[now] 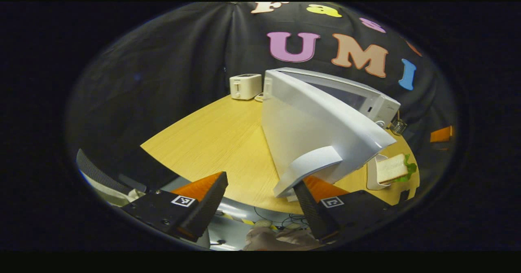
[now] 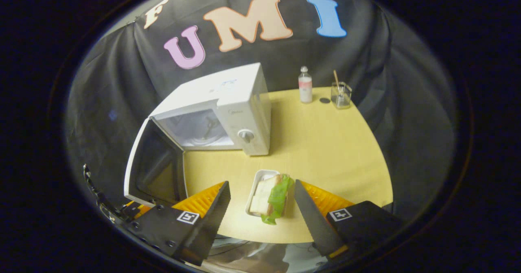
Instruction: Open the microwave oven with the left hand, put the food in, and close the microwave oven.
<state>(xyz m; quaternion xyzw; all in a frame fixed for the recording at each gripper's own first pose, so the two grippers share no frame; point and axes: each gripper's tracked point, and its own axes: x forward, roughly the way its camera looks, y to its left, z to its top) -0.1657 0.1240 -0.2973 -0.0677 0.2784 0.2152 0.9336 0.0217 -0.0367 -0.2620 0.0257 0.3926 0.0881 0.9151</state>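
Microwave oven (image 2: 228, 106) stood on the wooden worktop (image 2: 325, 151), door (image 2: 152, 165) swung wide open. Left tool (image 1: 260, 199) was spread wide, empty, one finger just beside the door handle (image 1: 309, 167). Right tool (image 2: 262, 208) was also wide, empty, hovering over the sandwich (image 2: 270, 197) in its white tray (image 2: 260, 175), in front of the microwave oven. A toaster (image 1: 245, 86) sat behind the microwave oven.

microwave door (image 1: 321, 130) open, sandwich (image 1: 392, 168) beside
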